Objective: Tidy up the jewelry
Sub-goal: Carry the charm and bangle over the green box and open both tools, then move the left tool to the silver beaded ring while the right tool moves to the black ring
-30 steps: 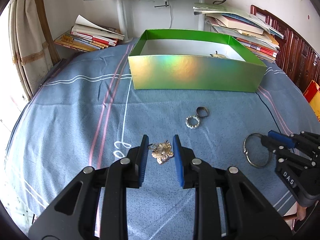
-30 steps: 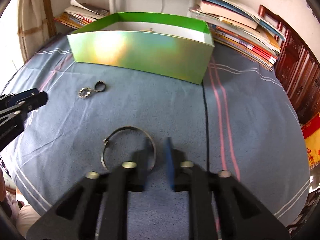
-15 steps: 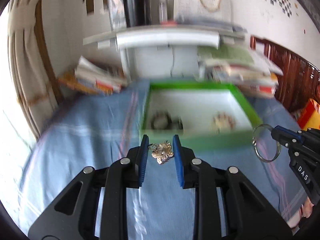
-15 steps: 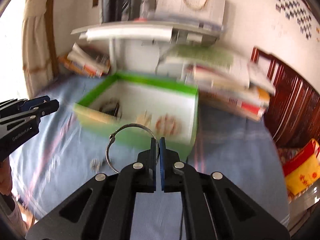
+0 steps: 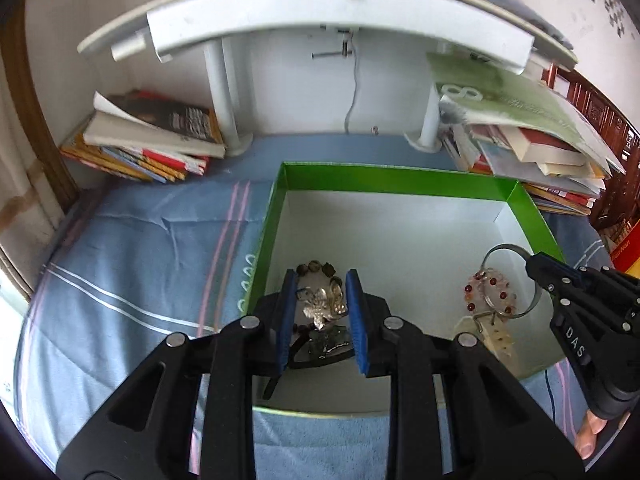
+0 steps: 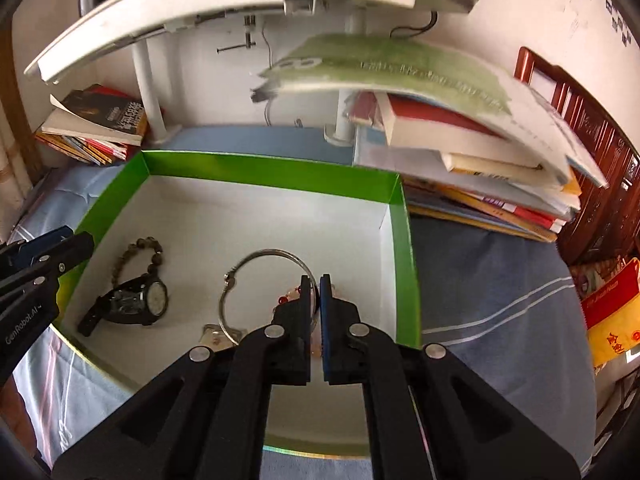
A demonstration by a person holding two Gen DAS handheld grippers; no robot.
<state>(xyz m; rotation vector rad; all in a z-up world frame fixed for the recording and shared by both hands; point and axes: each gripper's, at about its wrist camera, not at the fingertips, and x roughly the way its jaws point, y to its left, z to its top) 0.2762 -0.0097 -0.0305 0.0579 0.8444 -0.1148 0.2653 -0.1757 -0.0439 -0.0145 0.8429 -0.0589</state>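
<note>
Over green box [image 5: 400, 185]: left fingers [image 5: 322, 312] just widening around silver brooch [image 5: 325, 304]; right fingers [image 6: 315, 300] pinch wire bangle [image 6: 262, 258].

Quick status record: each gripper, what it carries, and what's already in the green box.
left gripper: over the box; silver flower brooch between its blue pads; jaws have just been opening, contact unclear
right gripper: shut on thin metal bangle, over the box
green box: open, white inside, on blue cloth
already inside: black wristwatch, dark bead bracelet, red-bead bracelet
</note>
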